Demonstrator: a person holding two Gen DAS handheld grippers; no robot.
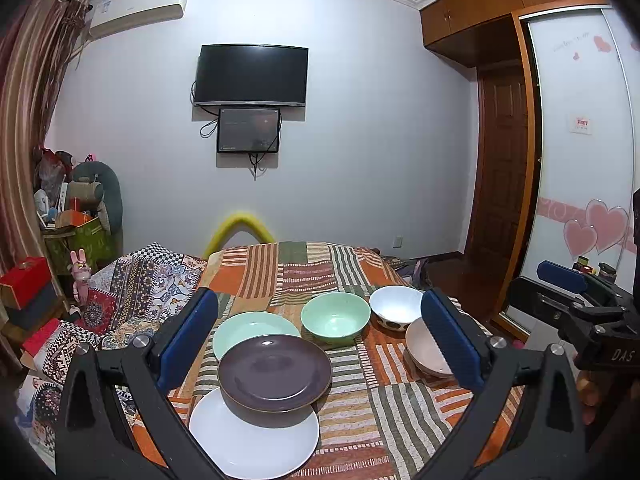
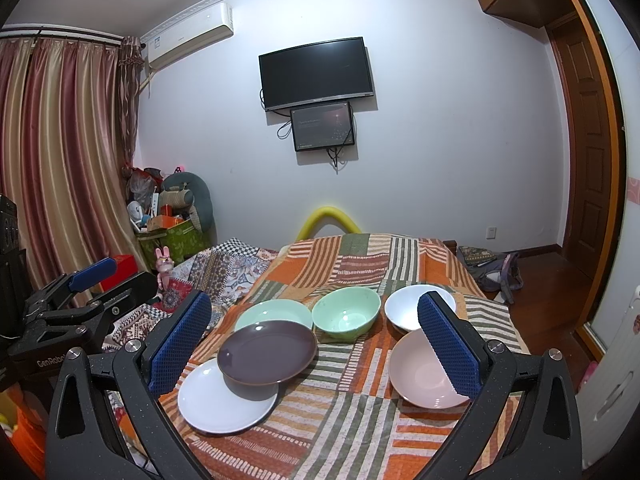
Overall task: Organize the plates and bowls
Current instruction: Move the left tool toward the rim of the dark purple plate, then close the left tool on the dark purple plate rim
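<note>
Overlapping plates (image 1: 274, 372) and three bowls (image 1: 335, 318) sit beyond both wide, empty hand-held grippers (image 1: 320, 340).

We read "DAS" on the right gripper (image 1: 612, 354) body, and "GenRobot", partly cut off, on the left gripper (image 2: 52, 362) body. Wardrobe sticker illegible.

Patchwork bedspread (image 1: 304, 268): dark purple plate (image 1: 275, 372) overlapping white plate (image 1: 254, 440) and mint plate (image 1: 256, 330); mint bowl (image 1: 335, 322); white bowl (image 1: 395, 306), seemingly spotted outside; pink bowl (image 1: 424, 350); left gripper (image 1: 320, 344) wide open.
</note>
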